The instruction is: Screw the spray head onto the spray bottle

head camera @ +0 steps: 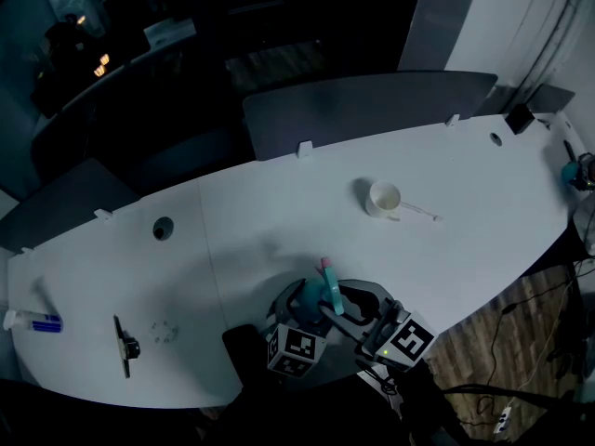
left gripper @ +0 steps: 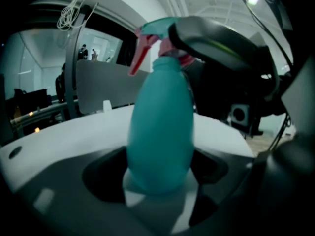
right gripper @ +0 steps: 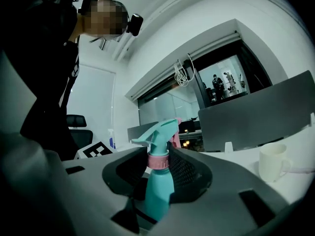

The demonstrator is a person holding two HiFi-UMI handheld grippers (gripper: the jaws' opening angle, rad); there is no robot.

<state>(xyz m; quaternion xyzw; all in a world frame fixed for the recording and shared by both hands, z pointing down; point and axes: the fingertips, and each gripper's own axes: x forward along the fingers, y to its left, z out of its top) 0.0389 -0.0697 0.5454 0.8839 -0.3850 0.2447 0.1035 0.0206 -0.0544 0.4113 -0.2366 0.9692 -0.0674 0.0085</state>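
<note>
The white table is curved and stands in a dim room, with a grey partition behind it. A cup stands well apart from the bottle, which is upright at the near edge. The left gripper clamps its body; the right gripper is closed on the head at the pink collar

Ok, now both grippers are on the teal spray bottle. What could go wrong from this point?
1. The left gripper holds the round, smooth spray bottle low on its body; twisting may spin it in the grip.
2. The right gripper sits at the pink collar of the spray head; if tilted, the thread may cross.
3. All this hangs near the table edge, so a slip may send the bottle over it.
</note>
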